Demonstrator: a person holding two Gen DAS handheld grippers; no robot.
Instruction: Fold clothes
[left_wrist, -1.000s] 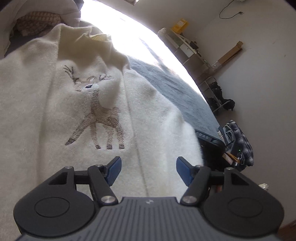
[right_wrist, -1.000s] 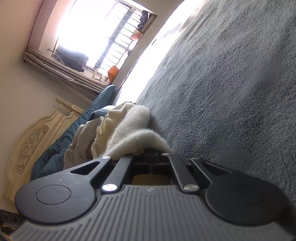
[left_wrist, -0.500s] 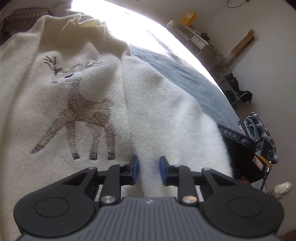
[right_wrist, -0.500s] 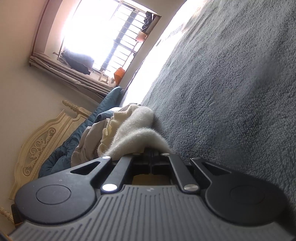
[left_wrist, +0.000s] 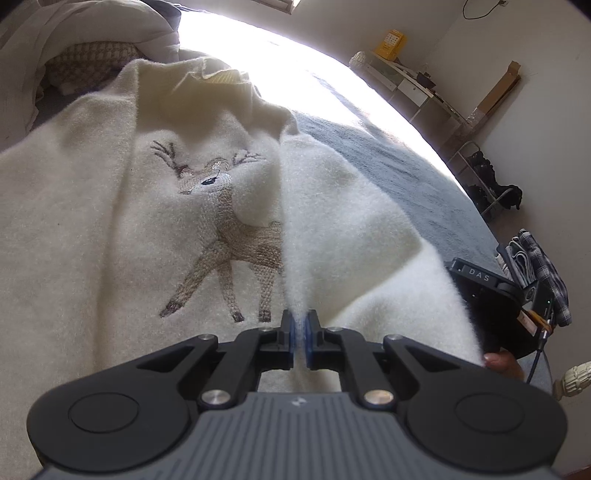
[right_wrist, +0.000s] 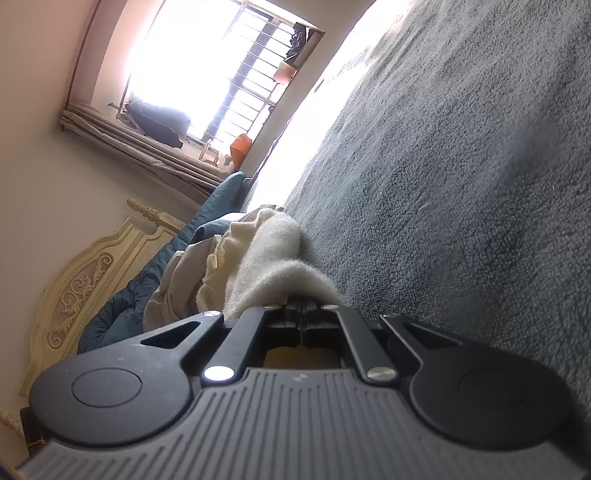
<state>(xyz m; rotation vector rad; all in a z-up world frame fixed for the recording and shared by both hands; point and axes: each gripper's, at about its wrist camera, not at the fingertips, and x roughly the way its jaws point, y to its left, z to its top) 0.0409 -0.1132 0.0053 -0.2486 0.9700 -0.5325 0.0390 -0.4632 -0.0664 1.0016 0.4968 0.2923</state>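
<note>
The cream sweater (left_wrist: 122, 206) lies spread on the grey bed (right_wrist: 461, 155). The left hand-held gripper (left_wrist: 299, 328) pinches a raised fold beside the stitched deer (left_wrist: 229, 236). The right hand-held gripper (right_wrist: 301, 314) is clamped on the sweater's edge.

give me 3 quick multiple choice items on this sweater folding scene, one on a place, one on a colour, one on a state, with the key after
1. Where does the cream sweater lie?
A. on the grey bed cover
B. on a wooden floor
C. on a chair

2. What colour is the deer embroidery?
A. red
B. brown
C. blue

3. How does the left gripper stand?
A. wide open above the sweater
B. shut on a fold of the sweater
C. shut on a plaid cloth

Key:
1 A, the grey bed cover shows beyond the sweater's edge.
2 B, the stitching is brown and tan.
3 B, the blue pads pinch a raised ridge of cream fabric.
</note>
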